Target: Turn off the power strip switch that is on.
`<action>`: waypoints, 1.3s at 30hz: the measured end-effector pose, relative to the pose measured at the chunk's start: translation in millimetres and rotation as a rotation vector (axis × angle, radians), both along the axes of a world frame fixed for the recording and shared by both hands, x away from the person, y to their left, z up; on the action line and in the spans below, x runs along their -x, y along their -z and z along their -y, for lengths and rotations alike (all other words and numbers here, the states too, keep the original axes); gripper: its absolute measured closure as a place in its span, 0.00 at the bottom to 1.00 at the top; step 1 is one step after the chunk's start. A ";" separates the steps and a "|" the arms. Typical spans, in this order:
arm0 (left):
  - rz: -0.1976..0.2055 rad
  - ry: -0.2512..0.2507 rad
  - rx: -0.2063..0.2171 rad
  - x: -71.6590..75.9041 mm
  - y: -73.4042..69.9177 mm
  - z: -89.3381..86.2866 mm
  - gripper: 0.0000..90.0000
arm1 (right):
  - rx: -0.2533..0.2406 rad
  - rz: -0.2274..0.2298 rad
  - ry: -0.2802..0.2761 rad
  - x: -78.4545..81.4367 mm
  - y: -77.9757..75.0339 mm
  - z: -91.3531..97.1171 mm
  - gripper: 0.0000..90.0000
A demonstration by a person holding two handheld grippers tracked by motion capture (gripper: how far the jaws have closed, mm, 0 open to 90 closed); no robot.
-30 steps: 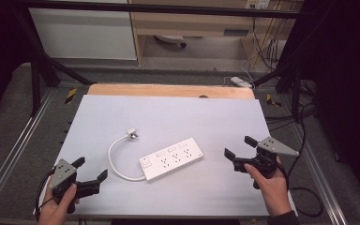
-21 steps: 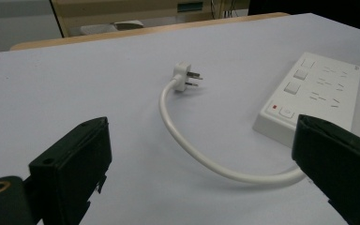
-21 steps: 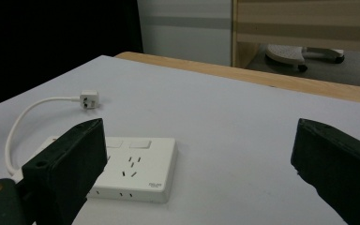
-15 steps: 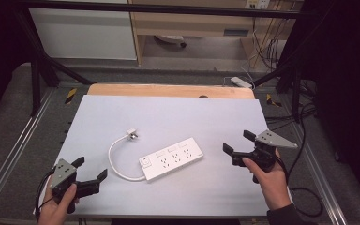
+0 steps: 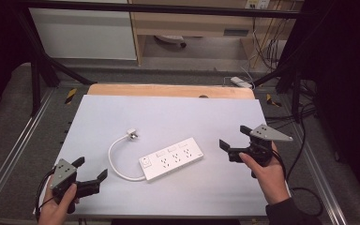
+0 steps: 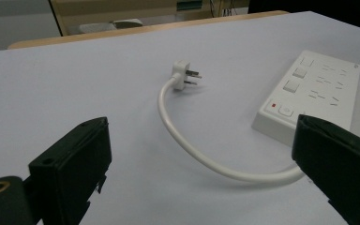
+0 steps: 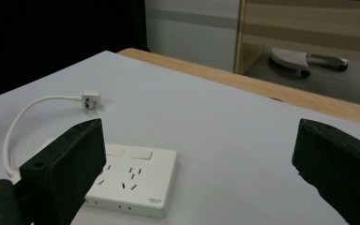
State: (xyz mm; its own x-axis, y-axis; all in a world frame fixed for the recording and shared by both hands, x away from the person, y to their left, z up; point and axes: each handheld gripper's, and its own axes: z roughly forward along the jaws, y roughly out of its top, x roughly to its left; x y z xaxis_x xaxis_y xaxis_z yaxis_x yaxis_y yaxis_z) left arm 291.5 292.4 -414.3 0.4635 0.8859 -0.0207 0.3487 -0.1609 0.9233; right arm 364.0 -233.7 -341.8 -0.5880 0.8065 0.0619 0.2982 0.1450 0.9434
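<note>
Approach phase, nothing grasped yet. High view: power strip (image 5: 170, 159) lies mid-table on the white table (image 5: 168, 112), cord (image 5: 117, 161) looping to plug (image 5: 131, 134); left gripper (image 5: 93, 179) low at the near-left edge, right gripper (image 5: 234, 143) just beside the strip's right end, both hands level, pointing inward. Left gripper view: jaws wide apart, empty, aimed at the cord bend. Right gripper view: jaws wide apart, empty, strip's end between them but farther off. Likely next: right advances, straddles strip end, closes.

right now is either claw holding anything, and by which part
Nothing is held. The left claw and right claw are both open with nothing between the jaws, each apart from the white plastic power strip and its short white cable lying on the table.
</note>
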 end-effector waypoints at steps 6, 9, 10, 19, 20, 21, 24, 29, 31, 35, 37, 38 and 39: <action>-0.002 0.003 0.001 -0.2 0.1 -0.1 0.05 | 0.006 -0.002 -0.009 -3.5 -2.4 -2.5 0.04; -0.002 0.004 0.002 0.0 0.0 -0.1 0.05 | 0.003 -0.006 -0.016 -5.9 -3.4 -3.4 0.03; -0.002 0.004 0.002 0.0 0.0 0.1 0.05 | 0.006 -0.006 -0.018 -6.8 -3.7 -3.8 0.03; -0.006 0.005 -0.003 -0.3 0.4 0.1 0.05 | 0.026 -0.003 -0.041 -13.8 -8.5 -11.9 0.03; -0.007 0.006 -0.003 -0.3 0.5 0.2 0.05 | 0.026 -0.003 -0.041 -13.8 -8.5 -11.9 0.03; -0.007 0.007 -0.004 -0.3 0.5 0.3 0.05 | 0.026 -0.005 -0.043 -14.4 -9.0 -12.6 0.03; -0.008 0.010 -0.002 -0.3 0.5 0.7 0.05 | 0.033 -0.005 -0.047 -16.4 -10.5 -15.2 0.03; -0.011 0.011 -0.001 -0.4 0.8 0.8 0.05 | 0.035 -0.012 -0.058 -21.3 -11.6 -22.2 0.03; -0.011 0.011 -0.002 -0.4 0.9 1.0 0.05 | 0.046 -0.021 -0.067 -25.7 -11.0 -28.1 0.03; -0.011 0.013 -0.005 -0.6 1.0 1.0 0.05 | 0.054 -0.025 -0.078 -29.5 -9.5 -35.2 0.04; -0.012 0.013 -0.003 -0.6 1.1 1.0 0.05 | 0.063 -0.024 -0.086 -30.9 -8.3 -39.8 0.05; -0.012 0.014 -0.005 -0.6 1.0 0.9 0.05 | 0.069 -0.028 -0.097 -32.4 -7.2 -44.0 0.07; -0.012 0.014 -0.005 -0.6 1.0 1.0 0.05 | 0.069 -0.028 -0.097 -32.4 -7.2 -44.0 0.07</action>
